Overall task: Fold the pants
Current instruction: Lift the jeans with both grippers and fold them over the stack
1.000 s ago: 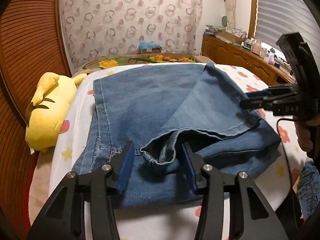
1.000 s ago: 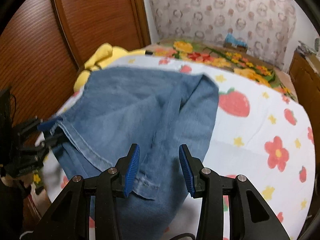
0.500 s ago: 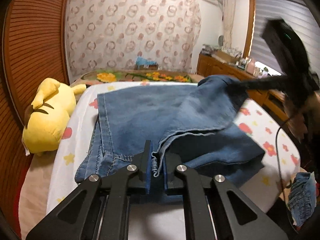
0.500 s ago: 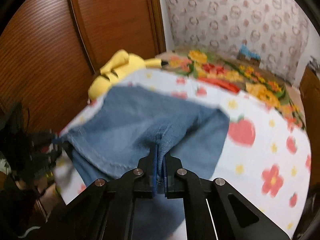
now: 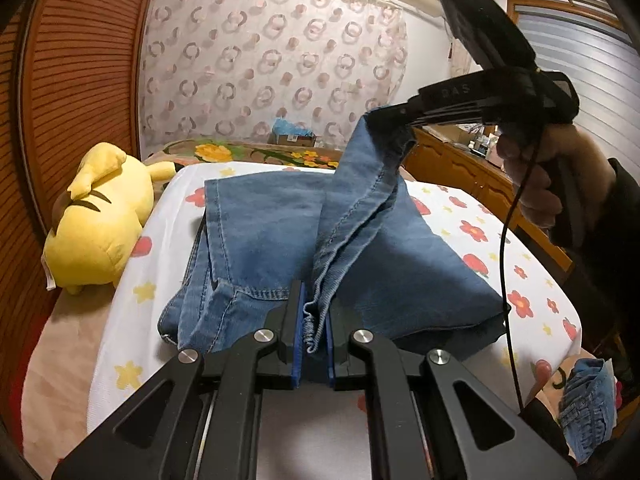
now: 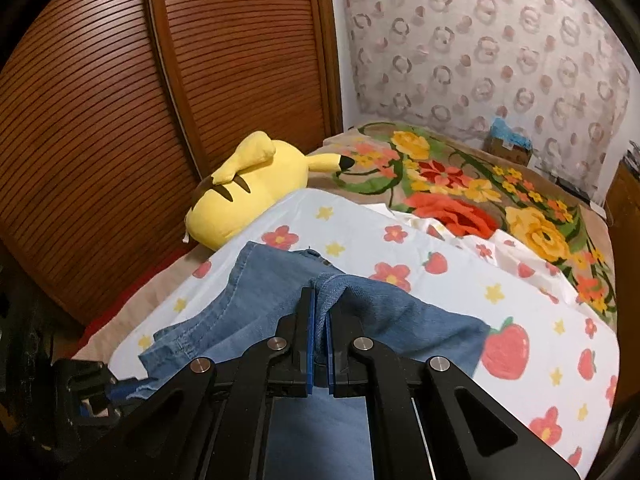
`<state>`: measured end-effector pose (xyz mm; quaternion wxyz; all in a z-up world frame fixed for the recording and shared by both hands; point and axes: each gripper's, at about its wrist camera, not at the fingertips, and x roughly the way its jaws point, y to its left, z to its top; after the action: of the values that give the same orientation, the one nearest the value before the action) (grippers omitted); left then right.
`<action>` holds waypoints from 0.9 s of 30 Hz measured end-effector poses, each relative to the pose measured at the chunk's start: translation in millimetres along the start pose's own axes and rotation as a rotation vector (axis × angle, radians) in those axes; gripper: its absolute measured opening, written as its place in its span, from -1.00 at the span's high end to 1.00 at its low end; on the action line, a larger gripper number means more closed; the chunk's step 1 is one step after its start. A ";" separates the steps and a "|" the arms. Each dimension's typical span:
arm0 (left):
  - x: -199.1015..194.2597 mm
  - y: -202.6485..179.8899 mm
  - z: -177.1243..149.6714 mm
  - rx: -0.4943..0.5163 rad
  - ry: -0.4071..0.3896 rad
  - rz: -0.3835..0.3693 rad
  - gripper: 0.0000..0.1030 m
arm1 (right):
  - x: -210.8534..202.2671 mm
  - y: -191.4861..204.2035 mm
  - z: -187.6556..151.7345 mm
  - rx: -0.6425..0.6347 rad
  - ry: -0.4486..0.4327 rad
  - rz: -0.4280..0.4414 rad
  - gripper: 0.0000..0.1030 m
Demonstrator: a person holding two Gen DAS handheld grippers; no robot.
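Jeans (image 5: 280, 232) beside plush toy (image 5: 100, 232): left gripper (image 5: 314, 344) and right gripper (image 6: 320, 344) clamp hems; uneven lifting risks a skewed fold.

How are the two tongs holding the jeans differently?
The left tongs pinch the jeans low, near the bed; the right tongs hold their corner up in the air. Left grips a frayed hem; right grips a bunched fold. Both are shut on denim.
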<state>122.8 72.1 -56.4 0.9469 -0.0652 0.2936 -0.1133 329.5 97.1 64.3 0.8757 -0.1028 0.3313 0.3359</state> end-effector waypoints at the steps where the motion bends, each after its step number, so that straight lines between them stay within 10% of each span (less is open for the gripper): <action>1: 1.1 1.2 -0.6 -0.003 0.001 -0.001 0.80 | 5.6 2.0 1.6 0.004 0.004 0.000 0.92; 27: 14.2 19.3 -19.2 -0.046 0.061 0.010 0.80 | 88.2 2.3 19.0 0.073 0.094 0.014 0.88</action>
<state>126.6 86.0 -83.5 0.9363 -0.0822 0.3252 -0.1039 386.6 152.4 21.5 0.8601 -0.0840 0.3847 0.3243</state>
